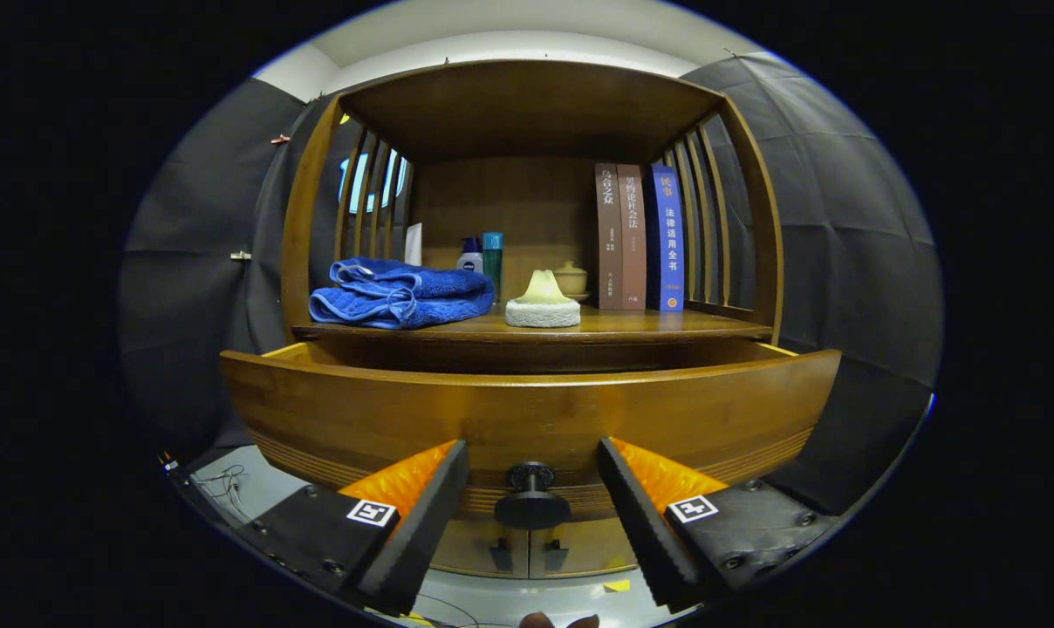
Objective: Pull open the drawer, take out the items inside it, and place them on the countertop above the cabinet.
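With drawer (527, 410) pulled out | tongs (531, 488) wide, astride knob (530, 497), untouching | risk: snagging drawer front when reaching inside, contents hidden

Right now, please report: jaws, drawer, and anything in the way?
Gripper open, jaws either side of the knob, not touching. Drawer pulled out; inside hidden. Towel and books on countertop.

Gripper (532, 488): one unit, level, pointing forward. Fingers (422, 506) spread wide, one on each side of the knob (531, 497) and clear of it, gripping nothing. Fingertips of a hand (560, 621) visible beneath, between the fingers.
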Available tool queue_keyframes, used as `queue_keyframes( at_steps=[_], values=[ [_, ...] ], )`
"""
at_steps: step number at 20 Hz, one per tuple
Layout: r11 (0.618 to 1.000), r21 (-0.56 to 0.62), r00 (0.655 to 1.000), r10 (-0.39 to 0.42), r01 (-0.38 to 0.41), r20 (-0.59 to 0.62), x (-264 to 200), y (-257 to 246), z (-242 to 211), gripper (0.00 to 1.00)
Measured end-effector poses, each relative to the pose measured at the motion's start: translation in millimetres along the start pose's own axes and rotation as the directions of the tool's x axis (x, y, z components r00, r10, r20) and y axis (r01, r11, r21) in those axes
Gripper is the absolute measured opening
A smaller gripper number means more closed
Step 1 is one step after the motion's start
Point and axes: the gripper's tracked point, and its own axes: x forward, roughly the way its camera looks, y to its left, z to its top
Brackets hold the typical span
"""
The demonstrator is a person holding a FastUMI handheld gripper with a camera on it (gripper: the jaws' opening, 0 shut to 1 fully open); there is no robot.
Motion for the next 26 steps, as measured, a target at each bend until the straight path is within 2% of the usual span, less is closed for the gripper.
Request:
queue_keyframes(
  at_steps=[15,23,26],
  values=[
    [1.000,-0.014,0.999,-0.010,0.010,-0.042,77,3,6,0.98],
    [1.000,-0.026,0.999,-0.016,0.015,-0.042,78,5,7,0.99],
    [0.999,-0.041,1.000,-0.001,0.000,-0.008,62,8,30,1.00]
  ],
)
